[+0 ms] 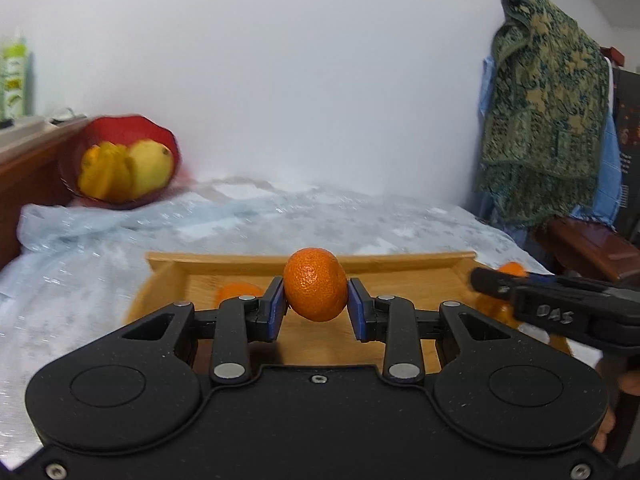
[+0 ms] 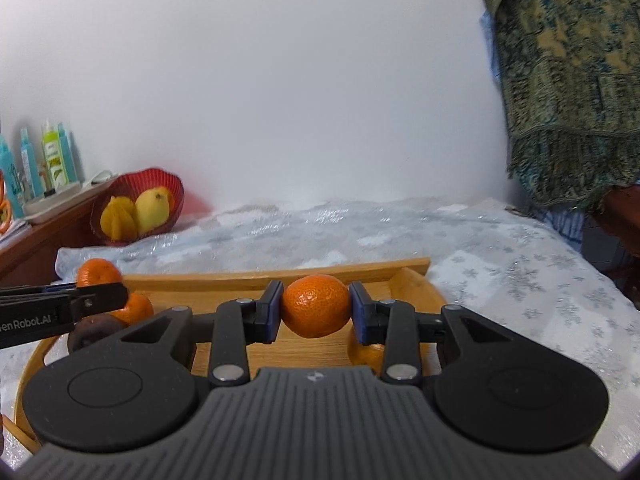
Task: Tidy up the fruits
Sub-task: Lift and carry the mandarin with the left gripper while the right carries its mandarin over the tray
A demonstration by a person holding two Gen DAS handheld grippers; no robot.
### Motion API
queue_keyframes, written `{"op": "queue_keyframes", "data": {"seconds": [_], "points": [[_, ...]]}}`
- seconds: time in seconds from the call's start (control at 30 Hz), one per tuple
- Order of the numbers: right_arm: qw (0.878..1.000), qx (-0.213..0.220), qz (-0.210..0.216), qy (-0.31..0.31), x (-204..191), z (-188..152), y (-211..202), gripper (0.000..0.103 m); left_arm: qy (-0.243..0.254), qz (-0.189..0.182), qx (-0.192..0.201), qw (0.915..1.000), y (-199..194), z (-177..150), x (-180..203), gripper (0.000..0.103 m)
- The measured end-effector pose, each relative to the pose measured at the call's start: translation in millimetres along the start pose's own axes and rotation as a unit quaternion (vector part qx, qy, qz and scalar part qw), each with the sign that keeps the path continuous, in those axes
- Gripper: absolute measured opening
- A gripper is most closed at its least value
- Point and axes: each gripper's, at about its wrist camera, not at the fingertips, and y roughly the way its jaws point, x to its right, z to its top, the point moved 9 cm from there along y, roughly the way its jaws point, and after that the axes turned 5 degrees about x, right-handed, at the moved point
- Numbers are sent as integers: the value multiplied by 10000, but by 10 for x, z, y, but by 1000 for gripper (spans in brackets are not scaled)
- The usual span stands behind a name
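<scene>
So I've got a tangerine pinched in my left tongs, and another tangerine clamped in my right tongs. Both sit dead centre between the blue pads, held by their sides, hanging above the wooden tray rather than resting on it.

My guess at the step: carry both over to the red fruit bowl on the far left, which already has a yellow mango and what looks like a starfruit in it. To do it well, I'd keep the squeeze gentle but steady, since the skin is soft and round fruit likes to roll out. I'd also send one hand in first, because the bowl looks tight for both tongs at once, and lower each fruit in instead of dropping it.

More tangerines are left on the tray, one beside something dark and round that I can't identify. The tray sits on a bed with a silvery cover. Bottles stand on the wooden ledge beyond the bowl.
</scene>
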Motion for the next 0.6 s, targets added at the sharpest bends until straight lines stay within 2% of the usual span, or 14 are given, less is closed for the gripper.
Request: {"op": "queue_keyframes", "data": {"seconds": [0.23,0.6], "points": [[9985,-504,215,23,-70,-167,181,40,132,-177,-302,9993,141,-147,167,31],[9958,-873,247,-137,-121,-298,268,40,179,-196,-620,9977,239,-299,202,31]]}}
